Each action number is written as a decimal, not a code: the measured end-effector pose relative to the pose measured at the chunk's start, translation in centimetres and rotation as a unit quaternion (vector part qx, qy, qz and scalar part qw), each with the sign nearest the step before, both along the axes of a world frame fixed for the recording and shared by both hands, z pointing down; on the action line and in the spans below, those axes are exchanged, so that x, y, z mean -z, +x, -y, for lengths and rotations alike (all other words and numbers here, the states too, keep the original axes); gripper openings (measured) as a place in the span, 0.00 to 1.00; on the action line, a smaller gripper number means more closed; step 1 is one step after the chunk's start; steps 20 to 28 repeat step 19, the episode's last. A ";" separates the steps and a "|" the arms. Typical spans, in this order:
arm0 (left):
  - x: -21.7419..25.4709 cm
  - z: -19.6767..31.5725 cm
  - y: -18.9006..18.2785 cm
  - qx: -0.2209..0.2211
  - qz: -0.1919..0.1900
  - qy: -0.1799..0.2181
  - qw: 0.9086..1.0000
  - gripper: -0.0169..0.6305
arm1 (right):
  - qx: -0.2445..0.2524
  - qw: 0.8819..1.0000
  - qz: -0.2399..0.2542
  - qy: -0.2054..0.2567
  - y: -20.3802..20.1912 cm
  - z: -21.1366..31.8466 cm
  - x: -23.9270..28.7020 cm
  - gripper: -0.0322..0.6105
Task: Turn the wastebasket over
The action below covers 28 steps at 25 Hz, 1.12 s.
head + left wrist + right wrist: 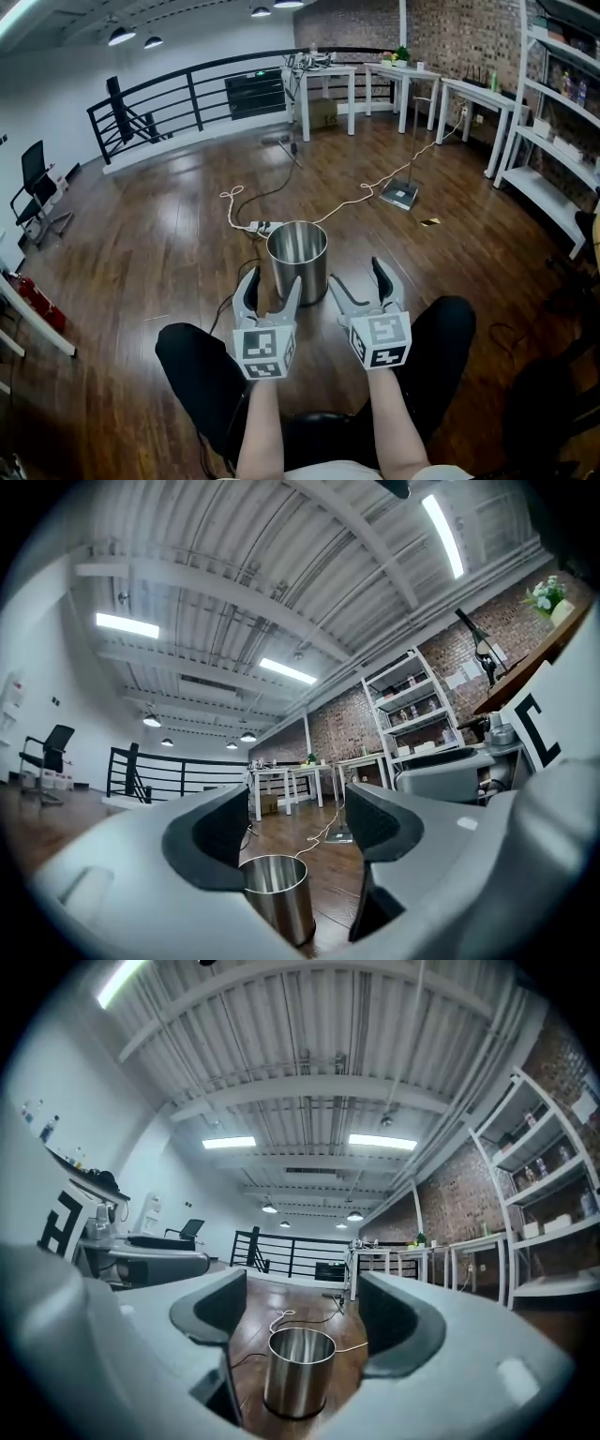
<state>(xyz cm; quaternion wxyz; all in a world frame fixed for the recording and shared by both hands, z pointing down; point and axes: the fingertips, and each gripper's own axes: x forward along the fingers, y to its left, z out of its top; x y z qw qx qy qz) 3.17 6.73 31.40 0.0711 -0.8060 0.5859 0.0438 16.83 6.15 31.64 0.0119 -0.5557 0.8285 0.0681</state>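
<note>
A shiny steel wastebasket (pixel 298 258) stands upright on the wooden floor, its mouth facing up. Both grippers hover side by side in front of it, held away from it and pointing roughly level. My left gripper (pixel 272 287) is open and empty, just near and left of the basket. My right gripper (pixel 358 279) is open and empty, near and right of it. In the left gripper view the wastebasket (pixel 277 904) shows low between the spread jaws of the left gripper (pixel 295 832). The right gripper view has the wastebasket (pixel 298 1372) centred beyond the right gripper (pixel 300 1312).
A power strip with cables (pixel 258 227) lies on the floor behind the basket, and a flat device (pixel 400 194) further back right. White tables (pixel 328 89), shelves (pixel 553 141), a black railing (pixel 187 98) and an office chair (pixel 37 187) ring the room. The person's black-clad knees (pixel 202 366) flank the grippers.
</note>
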 end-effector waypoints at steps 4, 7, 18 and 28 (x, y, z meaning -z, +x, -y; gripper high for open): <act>-1.8 -0.3 -0.6 0.012 -0.004 -0.012 1.000 0.53 | -0.007 1.000 -0.003 0.001 0.7 -0.7 -0.7 0.61; -3.0 0.6 -1.0 0.022 0.003 -0.022 1.000 0.52 | -0.012 1.000 -0.004 -0.009 1.2 0.1 -1.6 0.61; -5.1 2.9 -1.8 0.025 -0.004 -0.049 0.998 0.52 | 0.015 0.999 -0.013 -0.036 -0.7 2.3 -3.6 0.61; -5.2 3.2 -1.8 0.024 -0.004 -0.050 0.998 0.52 | 0.018 0.999 -0.013 -0.037 -0.9 2.6 -3.7 0.61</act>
